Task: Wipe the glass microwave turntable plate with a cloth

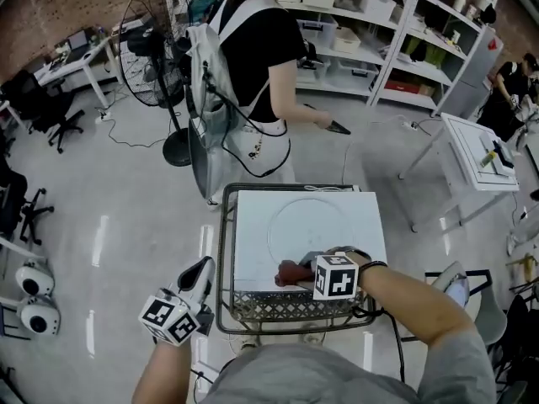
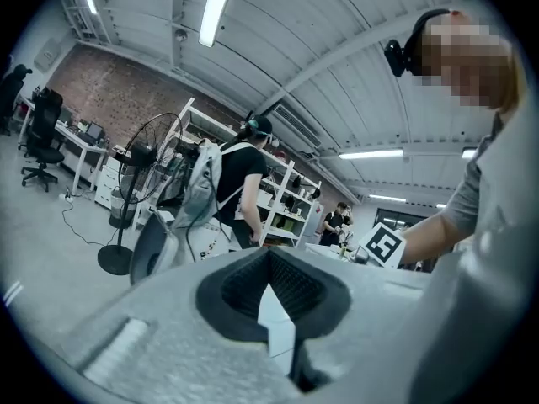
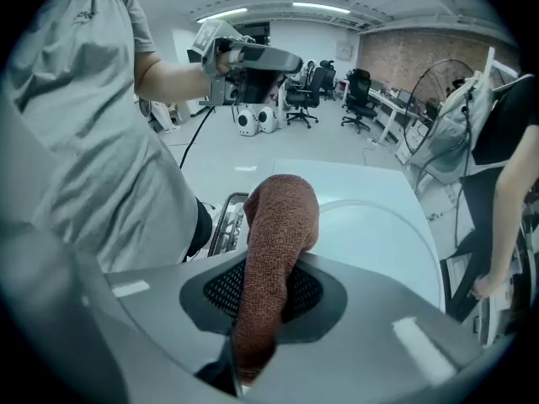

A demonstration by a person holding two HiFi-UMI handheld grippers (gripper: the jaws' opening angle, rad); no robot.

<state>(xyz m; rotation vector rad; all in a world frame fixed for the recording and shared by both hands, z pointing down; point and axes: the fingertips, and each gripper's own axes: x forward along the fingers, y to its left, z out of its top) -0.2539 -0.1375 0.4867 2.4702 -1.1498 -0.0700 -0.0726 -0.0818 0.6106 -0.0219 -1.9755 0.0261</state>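
Observation:
A clear glass turntable plate lies flat on the white top of a wire cart; in the right gripper view the plate shows just beyond the jaws. My right gripper is at the plate's near edge, shut on a reddish-brown cloth. The cloth sticks out forward between the jaws of the right gripper and droops over the plate's rim. My left gripper is held off the cart's left side, away from the plate. The left gripper has its jaws together with nothing in them.
The wire cart carries the white top. A person in a black shirt stands just beyond it, beside a floor fan. Shelving runs along the back, and a white table is at the right.

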